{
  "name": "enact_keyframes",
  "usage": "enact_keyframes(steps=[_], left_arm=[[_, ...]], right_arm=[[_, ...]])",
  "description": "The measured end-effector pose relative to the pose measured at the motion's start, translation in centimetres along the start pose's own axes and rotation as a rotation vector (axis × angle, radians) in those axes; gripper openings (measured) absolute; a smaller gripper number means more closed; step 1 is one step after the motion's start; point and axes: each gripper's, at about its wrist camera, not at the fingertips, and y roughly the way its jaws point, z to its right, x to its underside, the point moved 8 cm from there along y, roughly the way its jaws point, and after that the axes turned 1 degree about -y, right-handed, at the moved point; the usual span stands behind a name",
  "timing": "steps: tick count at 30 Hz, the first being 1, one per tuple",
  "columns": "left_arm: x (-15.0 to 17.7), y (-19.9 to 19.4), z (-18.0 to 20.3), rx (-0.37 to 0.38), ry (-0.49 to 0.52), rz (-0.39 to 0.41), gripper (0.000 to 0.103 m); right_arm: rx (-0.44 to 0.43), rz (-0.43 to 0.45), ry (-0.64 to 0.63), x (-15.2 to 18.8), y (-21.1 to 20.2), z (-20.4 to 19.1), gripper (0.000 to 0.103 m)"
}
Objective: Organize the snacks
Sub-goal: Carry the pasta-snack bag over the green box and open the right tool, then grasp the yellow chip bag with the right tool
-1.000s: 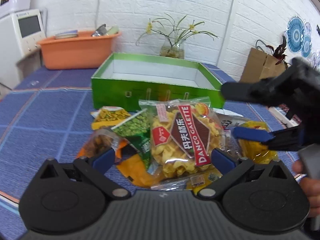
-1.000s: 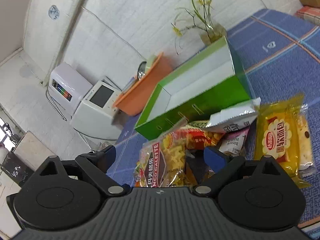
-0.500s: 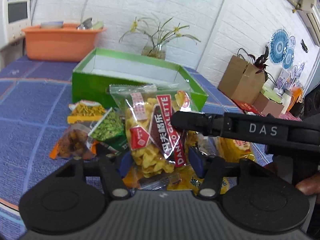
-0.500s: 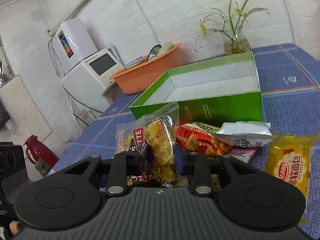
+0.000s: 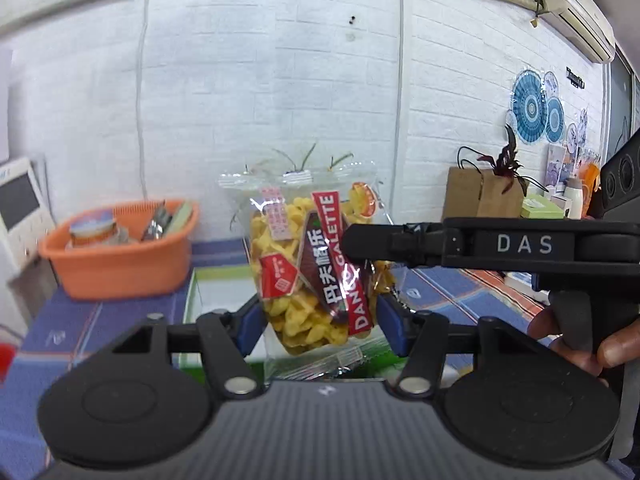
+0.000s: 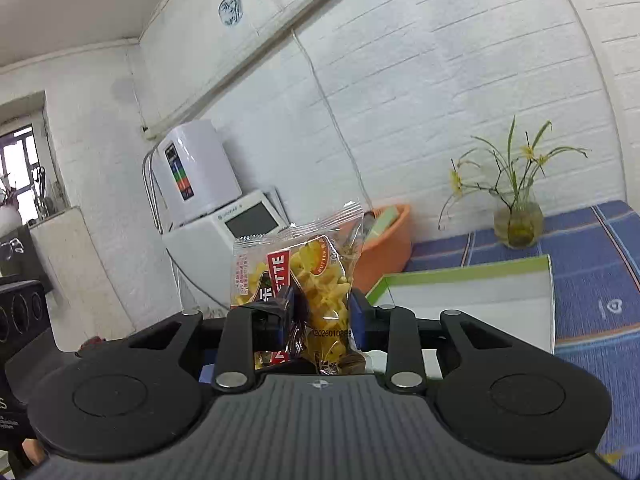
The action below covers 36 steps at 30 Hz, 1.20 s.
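Note:
A clear bag of yellow Danco Galette snacks is held upright in the air by both grippers. My left gripper is shut on its lower part. My right gripper is shut on the same bag from the side; its black finger crosses the bag in the left wrist view. The open green box with a white inside lies below and behind the bag, and shows in the right wrist view too.
An orange tub with items stands at the back left of the blue tablecloth. A glass vase of flowers stands behind the box. A white appliance sits left of the table. Brown paper bags stand at the right.
Both grippers have lifted the snack bag off the pile and up in front of the wall. The other snacks on the table have dropped out of view.

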Motion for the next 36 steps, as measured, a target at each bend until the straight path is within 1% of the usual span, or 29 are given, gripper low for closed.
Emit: enact_keyframes(steps=[3,5,7,10,13,15,16,17,18,19,20,21,24,25,27,28,29,31,32,34,36], left_arm=[[-0.9,3.2,-0.9,-0.014,-0.003,-0.031,0.059],[-0.4,5.9,-1.5,-0.023,-0.007,-0.069,0.059],[0.8,8.7,-2.1,-0.023,-0.038,-0.118,0.060],[3.1,12.5,-2.9,-0.012,-0.081,-0.202,0.061],[4.7,15.2,-3.4,-0.017,-0.098,-0.256,0.067],[5.0,16.0,-3.6,-0.028,-0.105,-0.261,0.072],[5.0,16.3,-3.8,-0.041,-0.110,-0.261,0.074],[5.1,16.4,-4.0,-0.054,-0.109,-0.264,0.078],[5.1,16.3,-4.2,-0.075,-0.102,-0.258,0.079],[5.1,16.2,-4.4,-0.098,-0.087,-0.247,0.079],[4.9,15.9,-4.7,-0.122,-0.065,-0.238,0.081],[4.7,15.5,-4.9,-0.143,-0.045,-0.229,0.082],[4.0,13.3,-5.5,-0.186,-0.026,-0.185,0.092],[3.9,12.3,-5.4,-0.192,-0.019,-0.167,0.095],[3.8,9.9,-5.1,-0.201,-0.011,-0.128,0.096],[3.9,8.5,-4.8,-0.200,-0.012,-0.115,0.099],[4.2,7.1,-4.6,-0.194,-0.022,-0.102,0.102],[5.7,4.3,-4.0,-0.166,-0.059,-0.095,0.103],[6.9,3.0,-3.6,-0.143,-0.081,-0.103,0.103],[9.7,0.8,-2.6,-0.089,-0.126,-0.137,0.103],[12.2,-0.8,-1.0,-0.025,-0.150,-0.185,0.103]], right_arm=[[0.001,-0.004,0.031,-0.4,2.2,2.2,0.053],[0.005,-0.036,0.079,0.1,4.0,4.3,0.053],[0.015,-0.080,0.134,1.1,5.8,6.6,0.053],[0.052,-0.139,0.215,3.2,7.9,9.5,0.053],[0.091,-0.160,0.244,4.7,8.8,11.3,0.052],[0.120,-0.149,0.257,4.9,9.0,12.1,0.053],[0.137,-0.142,0.269,5.0,9.0,12.5,0.057],[0.153,-0.124,0.287,4.8,8.7,12.9,0.060],[0.163,-0.110,0.295,4.6,8.4,13.2,0.073],[0.174,-0.099,0.294,4.4,8.1,13.3,0.084],[0.181,-0.089,0.286,4.3,7.7,13.2,0.087],[0.184,-0.081,0.273,3.9,7.4,13.0,0.088],[0.165,-0.074,0.242,3.3,5.8,11.7,0.088],[0.155,-0.072,0.231,3.1,5.2,11.1,0.088],[0.140,-0.074,0.203,3.3,3.4,9.6,0.088],[0.138,-0.081,0.184,3.5,2.3,8.7,0.088],[0.138,-0.093,0.165,4.0,1.2,7.9,0.089],[0.128,-0.113,0.140,5.3,-1.4,6.2,0.100],[0.121,-0.124,0.135,6.3,-2.9,5.4,0.102],[0.112,-0.140,0.142,8.2,-5.5,4.3,0.103],[0.133,-0.165,0.156,10.0,-7.8,3.4,0.103]])
